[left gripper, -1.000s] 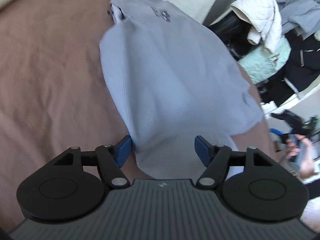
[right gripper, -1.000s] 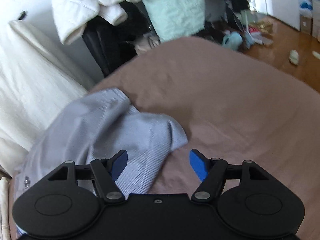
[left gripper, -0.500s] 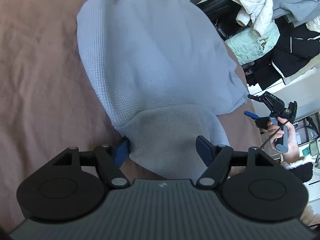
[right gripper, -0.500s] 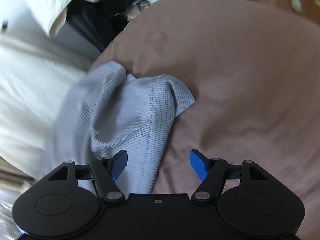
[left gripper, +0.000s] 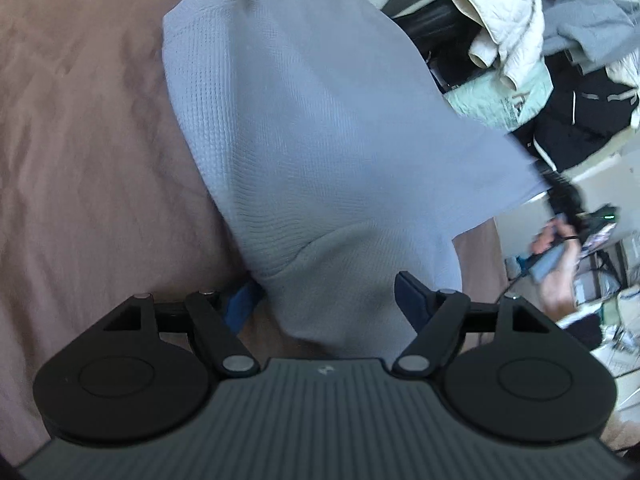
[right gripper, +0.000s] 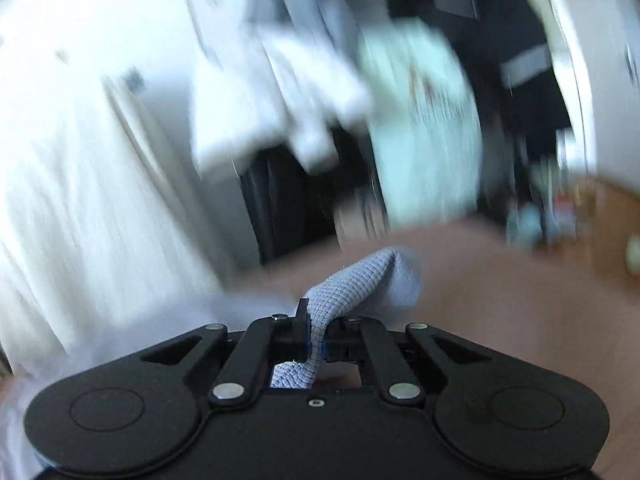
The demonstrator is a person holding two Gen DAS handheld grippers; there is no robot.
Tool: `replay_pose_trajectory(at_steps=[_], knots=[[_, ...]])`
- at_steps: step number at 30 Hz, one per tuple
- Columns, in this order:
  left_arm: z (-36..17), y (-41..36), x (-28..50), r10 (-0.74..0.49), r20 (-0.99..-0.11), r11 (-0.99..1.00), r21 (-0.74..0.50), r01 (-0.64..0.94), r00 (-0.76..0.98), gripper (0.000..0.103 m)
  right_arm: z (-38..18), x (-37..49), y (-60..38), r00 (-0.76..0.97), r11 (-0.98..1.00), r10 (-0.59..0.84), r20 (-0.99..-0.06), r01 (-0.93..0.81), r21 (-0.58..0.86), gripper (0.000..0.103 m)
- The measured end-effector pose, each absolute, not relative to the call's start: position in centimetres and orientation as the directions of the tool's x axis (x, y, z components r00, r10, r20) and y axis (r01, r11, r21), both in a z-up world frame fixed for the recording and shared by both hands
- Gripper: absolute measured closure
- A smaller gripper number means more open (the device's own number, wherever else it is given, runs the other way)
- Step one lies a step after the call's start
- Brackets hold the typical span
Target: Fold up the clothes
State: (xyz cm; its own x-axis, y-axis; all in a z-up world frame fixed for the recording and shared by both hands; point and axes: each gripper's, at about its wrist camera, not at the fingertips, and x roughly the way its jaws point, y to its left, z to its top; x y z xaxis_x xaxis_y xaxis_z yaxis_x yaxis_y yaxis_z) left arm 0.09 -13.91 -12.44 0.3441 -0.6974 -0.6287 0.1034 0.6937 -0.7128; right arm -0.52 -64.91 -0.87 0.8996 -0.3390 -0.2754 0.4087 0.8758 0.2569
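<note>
Bedroom, brown bed [left gripper: 80, 128] underfoot, heaped clothes [left gripper: 520, 40] on a rack beyond. Pale blue waffle-knit garment [left gripper: 304, 128] spread on the bed: soft, light, limp, likely to sag and stretch; best taken at hems and corners. Left gripper [left gripper: 324, 300] spread wide astride the near hem, not pinching. Right gripper [right gripper: 316, 340] clamped tight on a bunched corner of the garment, lifted off the bed.

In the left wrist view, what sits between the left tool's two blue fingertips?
A folded end of the light blue waffle-knit garment lies between the open left tool fingertips, over the brown bedsheet; neither pad visibly presses it.
</note>
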Motion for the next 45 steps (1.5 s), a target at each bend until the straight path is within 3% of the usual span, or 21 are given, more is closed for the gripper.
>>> replay_pose_trajectory(at_steps=[1,3,6,8,13,18,22,23,25,27,30,32,33,34,35,38,42,45], knots=[[-12.5,-14.1,0.1,-0.695,-0.631,0.698,-0.707,0.113,0.345,0.029,-0.4,-0.8,-64.3,0.892,0.890,-0.365,-0.267,0.418,0.181,0.098],[-12.3,-14.3,0.1,-0.692,-0.633,0.702,-0.702,0.120,0.347,0.029,-1.9,0.3,-64.5,0.805,0.861,-0.461,-0.374,0.508,0.031,0.096],[-12.1,-14.6,0.2,-0.687,-0.636,0.709,-0.694,0.130,0.351,0.029,-6.0,1.5,-67.5,0.630,0.760,-0.516,-0.581,0.649,0.028,0.096],[-11.7,-14.6,0.2,-0.684,-0.635,0.711,-0.690,0.135,0.360,0.029,-7.3,1.8,-68.9,0.567,0.716,-0.506,-0.650,0.696,0.049,0.096],[-11.0,-14.2,-0.3,-0.707,-0.608,0.686,-0.714,0.142,0.361,0.029,-6.4,1.6,-68.8,0.557,0.685,-0.503,-0.661,0.724,0.089,0.096],[-10.0,-15.5,-0.6,-0.740,-0.574,0.660,-0.721,0.212,0.351,0.029,-4.3,-0.1,-67.0,0.482,0.621,-0.703,-0.522,0.775,-0.121,0.094],[-8.4,-15.6,-0.5,-0.755,-0.544,0.646,-0.715,0.268,0.368,0.029,-4.4,-1.3,-68.7,0.391,0.546,-0.704,-0.592,0.832,-0.100,0.087],[-8.2,-15.7,-0.4,-0.758,-0.540,0.642,-0.718,0.270,0.366,0.029,-3.9,-2.0,-68.7,0.421,0.559,-0.680,-0.600,0.827,-0.054,0.086],[-8.3,-15.8,-0.5,-0.746,-0.558,0.658,-0.703,0.270,0.364,0.029,-2.1,-3.8,-68.0,0.536,0.618,-0.588,-0.606,0.781,0.091,0.072],[-8.7,-15.9,-0.5,-0.732,-0.580,0.674,-0.692,0.257,0.356,0.029,-0.4,-5.3,-66.4,0.674,0.698,-0.460,-0.578,0.677,0.233,0.068],[-9.5,-16.0,-0.4,-0.718,-0.601,0.687,-0.691,0.223,0.351,0.029,0.9,-6.9,-61.9,0.827,0.822,-0.186,-0.530,0.427,0.377,0.052],[-9.8,-16.0,0.0,-0.698,-0.624,0.705,-0.685,0.184,0.351,0.037,0.1,-6.8,-58.5,0.840,0.848,0.047,-0.540,0.252,0.466,0.051],[-9.8,-16.1,0.4,-0.686,-0.640,0.717,-0.677,0.169,0.347,0.058,-0.4,-6.6,-56.7,0.815,0.851,0.167,-0.554,0.165,0.499,0.051],[-9.6,-16.4,1.1,-0.685,-0.653,0.723,-0.663,0.194,0.322,0.086,-1.1,-6.1,-54.8,0.767,0.851,0.279,-0.578,0.082,0.519,0.051],[-9.2,-16.8,1.7,-0.681,-0.667,0.731,-0.644,0.227,0.302,0.098,-1.6,-5.9,-53.0,0.720,0.852,0.352,-0.598,0.019,0.524,0.051],[-6.7,-18.0,2.4,-0.649,-0.677,0.758,-0.531,0.379,0.348,0.101,-2.8,-6.0,-48.7,0.636,0.879,0.411,-0.653,-0.087,0.468,0.049],[-5.9,-17.9,2.9,-0.670,-0.603,0.742,-0.517,0.427,0.434,0.101,-5.3,-4.9,-46.1,0.473,0.866,0.497,-0.727,-0.225,0.446,0.047],[-6.1,-17.7,3.1,-0.593,-0.647,0.804,-0.443,0.396,0.479,0.101,-7.4,-4.8,-44.2,0.373,0.887,0.457,-0.807,-0.255,0.385,0.046]])
